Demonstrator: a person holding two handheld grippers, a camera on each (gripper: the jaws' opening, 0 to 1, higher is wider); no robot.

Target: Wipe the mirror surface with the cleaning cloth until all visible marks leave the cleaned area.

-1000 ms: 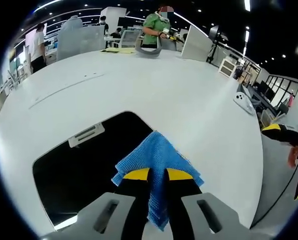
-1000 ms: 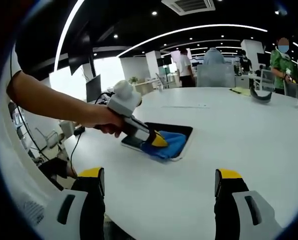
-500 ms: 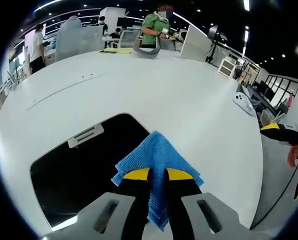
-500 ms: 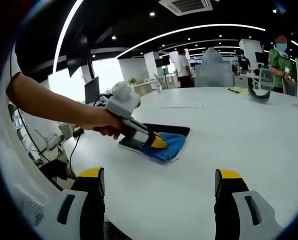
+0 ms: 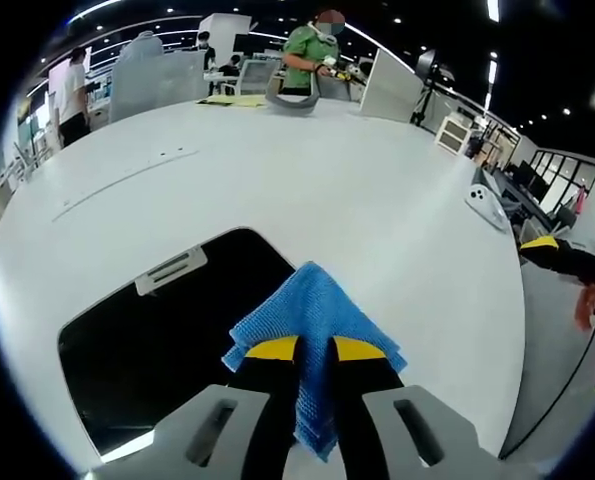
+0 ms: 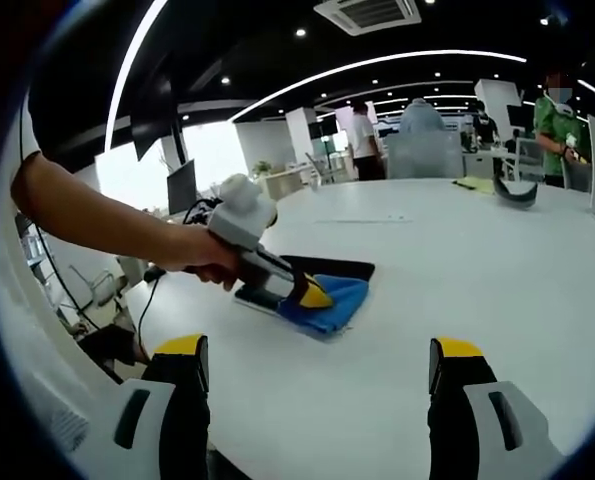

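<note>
Since a second ago, the blue woven cleaning cloth (image 5: 315, 330) has been drawn toward the near edge of the black rectangular mirror (image 5: 167, 330) lying on the round white desk (image 5: 377, 200). It is pinched between the closed fingers of the left gripper (image 5: 315, 348). In the right gripper view, the right gripper (image 6: 317, 362) is seen spread wide and empty at lower frame, and the holding hand (image 6: 205, 264) appears left of centre.

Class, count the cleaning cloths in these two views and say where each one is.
1. A single blue cloth, clamped in the left gripper, lies over the mirror's near corner on the white table. The right gripper view shows that same cloth.
</note>
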